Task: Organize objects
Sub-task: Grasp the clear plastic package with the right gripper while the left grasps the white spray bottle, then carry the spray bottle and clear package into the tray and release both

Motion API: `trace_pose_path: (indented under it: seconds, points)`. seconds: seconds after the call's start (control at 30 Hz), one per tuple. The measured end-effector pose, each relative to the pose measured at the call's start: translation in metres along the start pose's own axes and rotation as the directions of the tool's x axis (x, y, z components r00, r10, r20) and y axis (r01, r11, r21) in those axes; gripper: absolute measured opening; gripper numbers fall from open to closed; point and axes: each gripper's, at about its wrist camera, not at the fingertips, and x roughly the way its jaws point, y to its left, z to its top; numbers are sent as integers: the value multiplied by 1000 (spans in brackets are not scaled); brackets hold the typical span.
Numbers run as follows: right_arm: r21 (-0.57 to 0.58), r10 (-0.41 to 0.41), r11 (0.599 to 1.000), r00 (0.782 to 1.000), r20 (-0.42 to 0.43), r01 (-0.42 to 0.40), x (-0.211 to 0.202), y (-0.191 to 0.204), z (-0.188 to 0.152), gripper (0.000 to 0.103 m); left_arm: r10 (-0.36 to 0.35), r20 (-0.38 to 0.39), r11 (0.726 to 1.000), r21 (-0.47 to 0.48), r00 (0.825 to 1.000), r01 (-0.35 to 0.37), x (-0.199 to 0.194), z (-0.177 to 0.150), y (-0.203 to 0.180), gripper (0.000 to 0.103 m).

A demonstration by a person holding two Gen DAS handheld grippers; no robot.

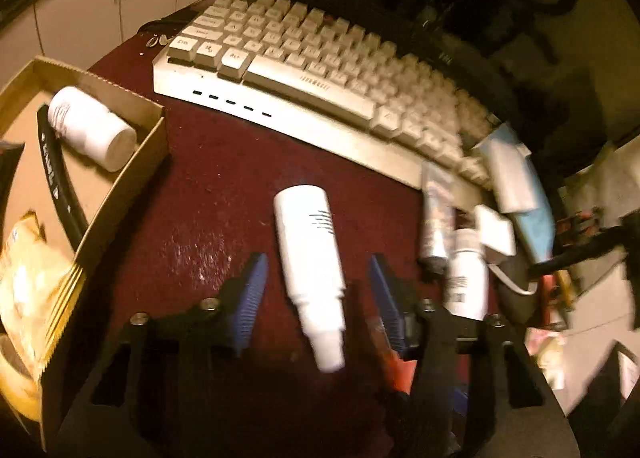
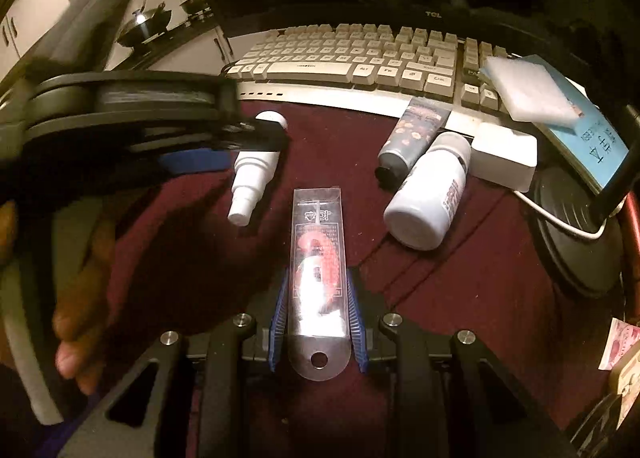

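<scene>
Left gripper (image 1: 316, 290) straddles the white plastic spray bottle (image 1: 310, 258) lying near the beige keyboard (image 1: 304, 70), jaws half apart, pads not touching it. Right gripper (image 2: 318, 310) pinches a clear flat blister pack (image 2: 318, 278) in front of that keyboard. By my reading, sorting is partly done: one white pill bottle (image 1: 90, 128) lies in the cardboard box (image 1: 120, 186) left of the keyboard; a dark tube (image 2: 412, 134) and another white bottle (image 2: 430, 194) wait.
</scene>
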Motion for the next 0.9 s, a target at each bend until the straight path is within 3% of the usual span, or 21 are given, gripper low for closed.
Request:
trace_pose_path:
  seconds: [0.03,0.4,0.57,0.67,0.9]
  points:
    - [3,3,1000,1000,0,-3,0,0,0,27,8,2,1000,-14,1000,-8,4,1,2,29]
    - [4,10,1000,1000,-2,-10,1,-1,2,28,-59,5,998,-20,998,59,-26,-37,22,29]
    - [-13,6,1000,1000,2,-6,6,0,6,27,-148,31,988,-47,989,149,-51,-61,37,29]
    - [9,51,999,999,1,-51,7,-1,8,27,-192,26,978,-73,981,194,-57,-65,46,29]
    - [25,182,983,983,22,-183,1,12,11,27,-224,62,969,-94,973,229,-80,-69,59,29]
